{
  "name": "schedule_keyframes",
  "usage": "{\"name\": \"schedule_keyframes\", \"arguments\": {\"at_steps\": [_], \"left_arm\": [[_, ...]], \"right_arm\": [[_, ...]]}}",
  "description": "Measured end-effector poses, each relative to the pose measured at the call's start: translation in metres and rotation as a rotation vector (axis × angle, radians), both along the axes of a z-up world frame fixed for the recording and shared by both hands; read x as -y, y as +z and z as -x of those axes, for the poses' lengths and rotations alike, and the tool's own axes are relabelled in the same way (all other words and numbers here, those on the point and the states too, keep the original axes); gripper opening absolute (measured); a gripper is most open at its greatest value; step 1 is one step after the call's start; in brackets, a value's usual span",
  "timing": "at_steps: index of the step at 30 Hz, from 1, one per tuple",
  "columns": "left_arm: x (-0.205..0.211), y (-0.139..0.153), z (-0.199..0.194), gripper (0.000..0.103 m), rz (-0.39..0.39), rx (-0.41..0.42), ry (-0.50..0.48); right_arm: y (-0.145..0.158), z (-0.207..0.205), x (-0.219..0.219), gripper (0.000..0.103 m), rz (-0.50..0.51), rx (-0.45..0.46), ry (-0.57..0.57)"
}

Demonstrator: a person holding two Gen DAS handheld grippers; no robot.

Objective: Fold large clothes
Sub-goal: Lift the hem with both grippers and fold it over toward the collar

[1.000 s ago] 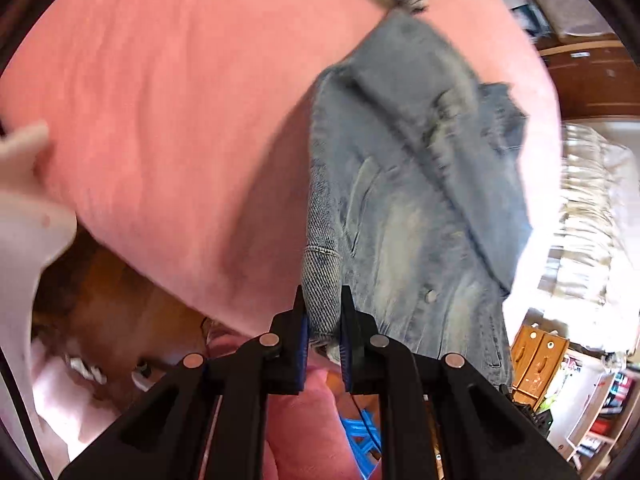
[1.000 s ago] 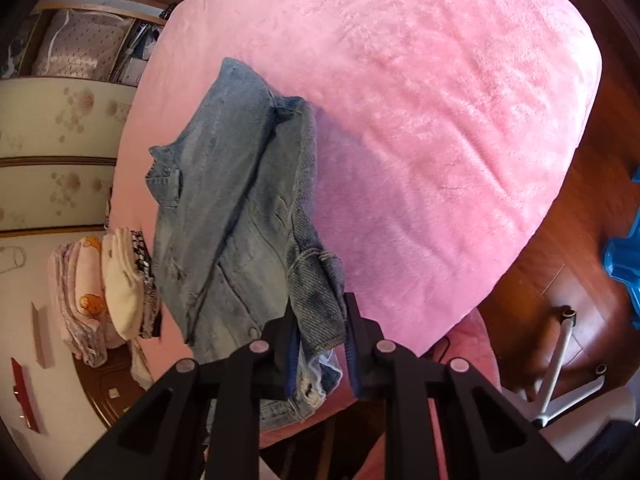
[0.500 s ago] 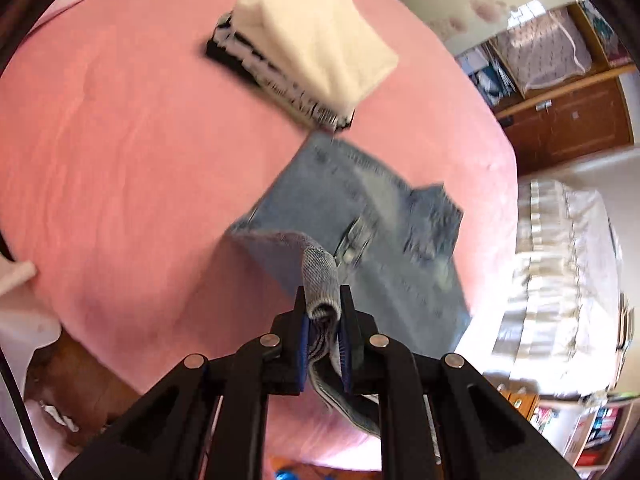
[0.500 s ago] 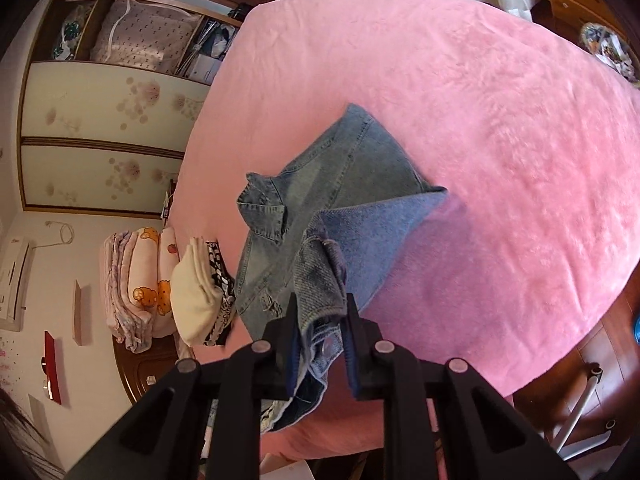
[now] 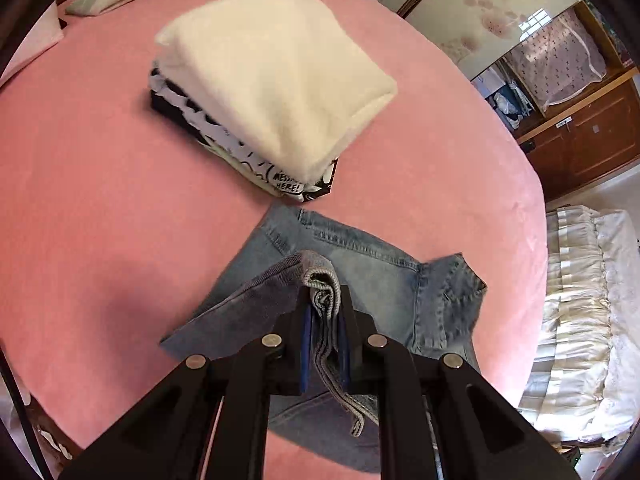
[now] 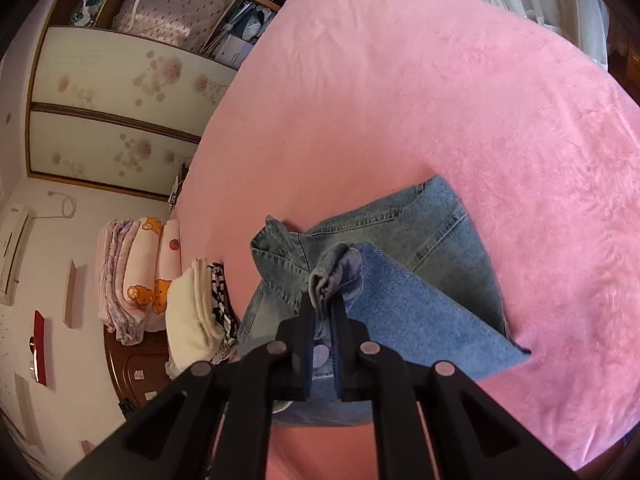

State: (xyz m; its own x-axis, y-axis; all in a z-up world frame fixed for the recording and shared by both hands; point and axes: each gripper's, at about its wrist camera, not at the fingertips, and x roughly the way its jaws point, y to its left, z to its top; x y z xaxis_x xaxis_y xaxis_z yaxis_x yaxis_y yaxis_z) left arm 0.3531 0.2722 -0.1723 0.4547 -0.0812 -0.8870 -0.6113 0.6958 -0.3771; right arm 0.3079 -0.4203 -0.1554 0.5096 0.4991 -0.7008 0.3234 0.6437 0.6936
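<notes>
1. Since a second ago, both grippers have swung from beyond the bed's near edge to over it, carrying the denim jacket (image 5: 372, 276) from hanging off that edge to lying partly folded on the pink bedcover (image 5: 100, 200).
2. We see the left gripper (image 5: 325, 320) clamped on a bunched denim hem, and the right gripper (image 6: 323, 316) likewise pinched on a gathered fold; both hold raised corners.
3. We judge the two corners are held up so the nearer half, darker inside face showing, can be laid over the flat half.
4. Jacket's flat half sits towards the bed's near edge, collar (image 6: 276, 240) pointing to the stack side.
5. Just beyond the jacket, a cream folded garment (image 5: 276, 80) tops a black-and-white printed one (image 5: 248, 156); probably finished pieces, kept clear of the working area.
6. Bedcover is plush, unwrinkled, wide open towards its far edge.
7. Room: floral sliding panels (image 6: 120, 92), wooden cabinets, folded bedding with bear print (image 6: 144, 276) at the bed's head corner, pale ruffled fabric (image 5: 580, 320) off the right side.
</notes>
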Motion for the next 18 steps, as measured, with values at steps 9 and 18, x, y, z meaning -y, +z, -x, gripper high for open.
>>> {"name": "schedule_keyframes", "arguments": {"at_steps": [9,18], "left_arm": [[0.005,-0.073,-0.080,0.009,-0.033,-0.091,-0.020],[0.012,-0.101,-0.116,0.020,-0.113,-0.125,-0.073]], "right_arm": [[-0.076,-0.073,0.003,0.006,0.026,-0.047,-0.008],[-0.103,-0.098,0.002,0.013,0.095,-0.074,-0.111]]}}
